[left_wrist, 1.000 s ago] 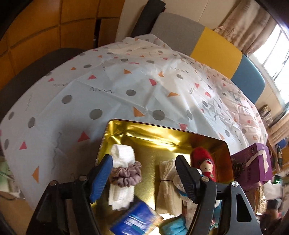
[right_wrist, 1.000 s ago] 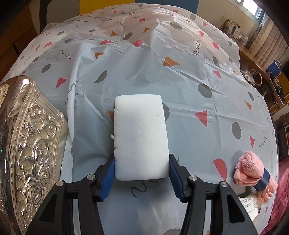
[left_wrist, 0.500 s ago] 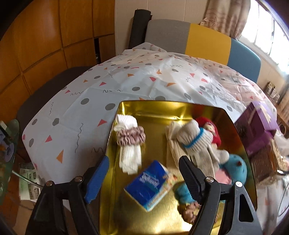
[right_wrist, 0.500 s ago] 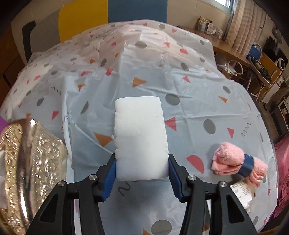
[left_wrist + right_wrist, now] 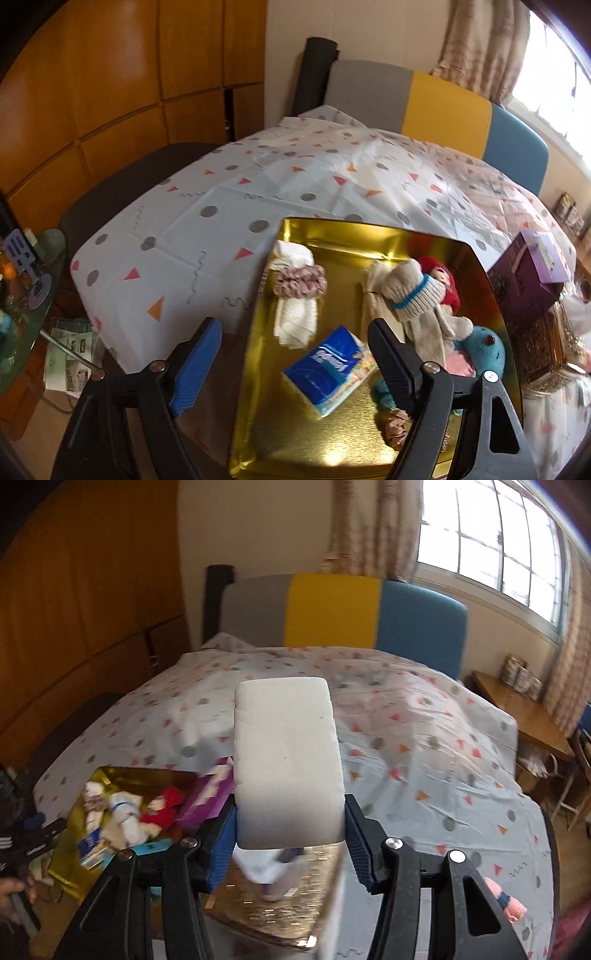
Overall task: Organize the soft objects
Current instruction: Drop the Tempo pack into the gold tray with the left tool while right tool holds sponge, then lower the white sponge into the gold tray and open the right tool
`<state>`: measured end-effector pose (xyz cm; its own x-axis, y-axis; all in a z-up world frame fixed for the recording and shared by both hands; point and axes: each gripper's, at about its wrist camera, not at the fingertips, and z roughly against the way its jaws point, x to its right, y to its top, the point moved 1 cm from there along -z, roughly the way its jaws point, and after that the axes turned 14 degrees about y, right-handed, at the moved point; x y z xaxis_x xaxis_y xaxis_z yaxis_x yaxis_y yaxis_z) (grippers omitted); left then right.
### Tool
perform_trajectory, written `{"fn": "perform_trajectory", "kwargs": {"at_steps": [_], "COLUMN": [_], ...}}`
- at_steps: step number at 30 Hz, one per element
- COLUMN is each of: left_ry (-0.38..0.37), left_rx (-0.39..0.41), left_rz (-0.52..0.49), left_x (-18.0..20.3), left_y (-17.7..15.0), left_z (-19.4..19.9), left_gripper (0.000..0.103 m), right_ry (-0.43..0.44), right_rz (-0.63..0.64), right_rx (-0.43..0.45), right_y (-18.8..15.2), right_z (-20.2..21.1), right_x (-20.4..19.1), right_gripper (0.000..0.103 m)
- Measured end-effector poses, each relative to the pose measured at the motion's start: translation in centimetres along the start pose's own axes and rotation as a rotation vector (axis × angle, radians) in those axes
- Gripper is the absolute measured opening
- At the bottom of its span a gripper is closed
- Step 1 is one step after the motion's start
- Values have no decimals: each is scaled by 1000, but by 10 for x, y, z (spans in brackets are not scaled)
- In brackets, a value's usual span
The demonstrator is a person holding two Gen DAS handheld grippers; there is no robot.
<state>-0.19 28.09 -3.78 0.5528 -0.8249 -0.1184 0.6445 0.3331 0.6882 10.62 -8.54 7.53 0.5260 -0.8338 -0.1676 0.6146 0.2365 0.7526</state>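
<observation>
My right gripper (image 5: 290, 843) is shut on a white sponge block (image 5: 286, 760) and holds it up in the air above the bed. My left gripper (image 5: 295, 365) is open and empty, hovering over the near left part of a gold tin tray (image 5: 332, 439). The tray holds a white cloth with a pink scrunchie (image 5: 297, 286), a blue tissue pack (image 5: 328, 369), rolled beige socks (image 5: 413, 291), a red-haired doll (image 5: 443, 277) and a teal plush (image 5: 484, 350). The tray also shows at the lower left of the right wrist view (image 5: 70, 867).
A purple box (image 5: 524, 280) and an embossed gold tin lid (image 5: 280, 915) sit beside the tray. A pink rolled towel (image 5: 506, 901) lies at the lower right of the bed. A patterned sheet (image 5: 424, 738) covers the bed. A side table (image 5: 22, 295) stands left.
My right gripper has lifted and tilted up with the sponge, off the sheet. My left gripper has pulled back and up from the tray, so more of its contents show.
</observation>
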Motion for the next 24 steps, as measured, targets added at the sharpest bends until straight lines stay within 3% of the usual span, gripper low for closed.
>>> {"fn": "perform_trajectory", "kwargs": {"at_steps": [5, 11, 16, 22, 24], "left_ry": [17, 41, 34, 31, 26], "left_rx": [15, 60, 63, 57, 56], "left_rz": [46, 46, 46, 38, 41], "left_x": [-19, -33, -38, -35, -35], "left_y": [1, 0, -5, -8, -8], "left_z": [5, 15, 16, 15, 15], "left_gripper": [87, 88, 88, 88, 88], "right_ry": [226, 351, 361, 364, 380], "right_rz": [93, 66, 50, 43, 34], "right_rx": [-143, -334, -425, -433, -424], "right_y": [-22, -63, -87, -95, -95], "right_z": [-65, -154, -193, -200, -197], "right_x": [-98, -170, -193, -194, -194], "right_gripper": [55, 56, 58, 61, 71]}}
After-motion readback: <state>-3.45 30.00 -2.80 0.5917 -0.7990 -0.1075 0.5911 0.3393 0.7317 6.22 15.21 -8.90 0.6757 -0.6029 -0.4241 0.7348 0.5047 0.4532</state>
